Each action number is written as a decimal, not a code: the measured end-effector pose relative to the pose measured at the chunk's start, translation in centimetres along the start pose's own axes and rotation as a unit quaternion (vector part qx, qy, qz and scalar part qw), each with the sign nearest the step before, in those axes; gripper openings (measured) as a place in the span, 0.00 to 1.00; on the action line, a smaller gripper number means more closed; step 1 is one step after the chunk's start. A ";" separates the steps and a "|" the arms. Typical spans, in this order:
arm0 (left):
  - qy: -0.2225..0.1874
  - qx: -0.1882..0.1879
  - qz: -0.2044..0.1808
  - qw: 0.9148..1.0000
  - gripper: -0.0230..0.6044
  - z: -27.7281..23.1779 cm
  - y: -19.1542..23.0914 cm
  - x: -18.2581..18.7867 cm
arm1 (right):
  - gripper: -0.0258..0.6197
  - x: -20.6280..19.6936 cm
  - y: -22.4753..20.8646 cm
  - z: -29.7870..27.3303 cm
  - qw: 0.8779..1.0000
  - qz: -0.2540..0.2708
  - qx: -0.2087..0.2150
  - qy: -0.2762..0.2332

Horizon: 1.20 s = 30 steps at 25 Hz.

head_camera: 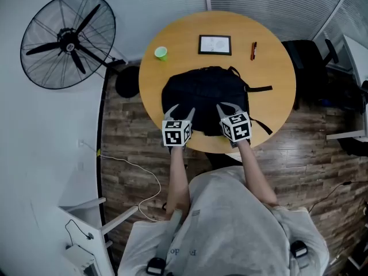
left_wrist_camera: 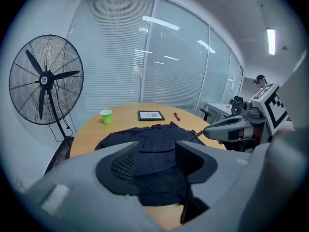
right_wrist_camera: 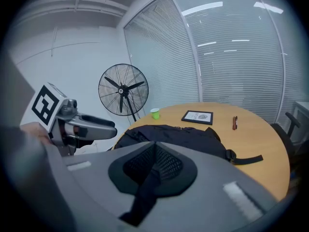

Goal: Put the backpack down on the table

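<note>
A black backpack (head_camera: 204, 96) lies flat on the near half of the round wooden table (head_camera: 270, 68), its straps trailing to the right. My left gripper (head_camera: 181, 112) stands open at the pack's near left edge; in the left gripper view the backpack (left_wrist_camera: 154, 139) shows through the gap between the spread jaws of this gripper (left_wrist_camera: 157, 153). My right gripper (head_camera: 230, 109) is at the near right edge. In the right gripper view it (right_wrist_camera: 154, 146) is shut on a black strap (right_wrist_camera: 142, 197) that hangs down from the jaws, with the backpack (right_wrist_camera: 178, 134) beyond.
A green cup (head_camera: 161, 53), a framed picture (head_camera: 215, 44) and a red pen (head_camera: 253, 50) sit on the table's far side. A large standing fan (head_camera: 68, 42) is at the left, a dark office chair (head_camera: 310, 62) at the right, and a white cable (head_camera: 138, 171) on the floor.
</note>
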<state>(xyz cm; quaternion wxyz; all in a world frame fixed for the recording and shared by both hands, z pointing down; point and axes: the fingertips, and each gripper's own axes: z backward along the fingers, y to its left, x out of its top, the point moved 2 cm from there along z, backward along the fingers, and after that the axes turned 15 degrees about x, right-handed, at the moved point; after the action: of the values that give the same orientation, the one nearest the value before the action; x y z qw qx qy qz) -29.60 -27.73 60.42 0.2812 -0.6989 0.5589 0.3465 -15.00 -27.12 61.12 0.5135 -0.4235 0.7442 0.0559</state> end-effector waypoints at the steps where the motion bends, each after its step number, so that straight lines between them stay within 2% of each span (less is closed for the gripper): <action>1: -0.002 -0.006 0.000 1.000 0.42 0.3 -0.5 -0.1 | 0.04 -0.2 -0.1 0.2 1.000 -0.003 -0.002 0.000; 5: -0.005 -0.023 -0.001 1.000 0.42 1.3 -1.9 -0.8 | 0.04 -1.3 0.0 1.0 1.000 -0.011 -0.004 0.000; 12: -0.014 -0.027 -0.001 1.000 0.41 1.7 -3.2 -0.9 | 0.04 -3.7 0.7 3.0 1.000 -0.019 -0.007 -0.001; 17: -0.028 -0.028 -0.002 0.999 0.32 2.1 -4.6 -1.0 | 0.04 -4.4 0.4 4.1 1.000 -0.024 -0.002 -0.013; 20: -0.032 -0.020 0.004 0.999 0.19 2.9 -4.4 -1.2 | 0.04 -4.0 0.7 4.3 1.000 -0.020 0.007 -0.014; 22: -0.038 -0.016 0.009 0.999 0.04 3.2 -4.2 -1.0 | 0.04 -3.6 0.8 4.3 1.000 -0.017 0.013 -0.013; 27: -0.042 -0.007 0.009 0.999 0.04 3.8 -3.2 -0.5 | 0.04 -3.0 1.3 3.2 0.999 -0.020 0.023 -0.013; 30: -0.043 0.006 0.021 0.999 0.04 3.9 -2.5 -0.2 | 0.04 -2.7 2.2 2.9 1.000 -0.006 0.026 -0.007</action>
<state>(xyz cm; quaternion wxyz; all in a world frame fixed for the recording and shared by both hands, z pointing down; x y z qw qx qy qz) -27.90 -23.99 58.27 0.3020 -0.6693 0.5632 0.3790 -14.15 -22.69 61.19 0.5301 -0.4139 0.7392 0.0363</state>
